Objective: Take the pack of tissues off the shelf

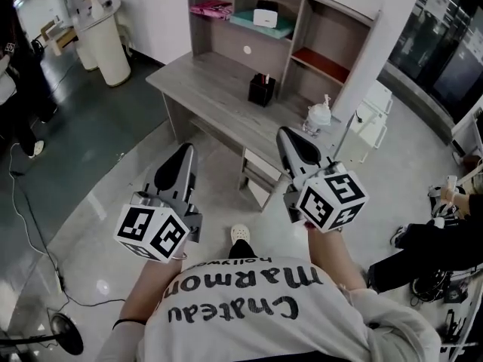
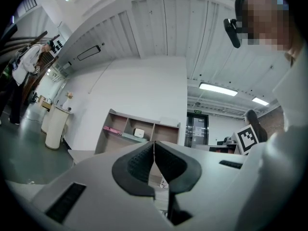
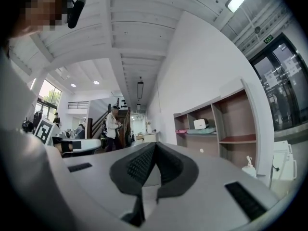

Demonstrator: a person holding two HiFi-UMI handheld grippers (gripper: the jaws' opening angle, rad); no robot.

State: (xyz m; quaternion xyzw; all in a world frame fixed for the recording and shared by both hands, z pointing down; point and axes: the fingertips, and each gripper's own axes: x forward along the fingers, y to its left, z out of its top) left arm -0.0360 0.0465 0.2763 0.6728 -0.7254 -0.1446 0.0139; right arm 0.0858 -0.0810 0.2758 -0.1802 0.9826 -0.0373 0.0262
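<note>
Since my grey left gripper [image 1: 186, 155] and grey right gripper [image 1: 287, 137] are pinched closed and empty — far from the wooden shelf [image 1: 299, 25] — I should walk closer, then open one wide for the white tissue pack [image 1: 266, 17] in its middle compartment.

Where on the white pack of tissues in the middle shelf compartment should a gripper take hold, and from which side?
Probably across its left and right ends, coming in level from the open front. The pack of tissues sits on a flat teal object, and boards close the compartment behind and above.
</note>
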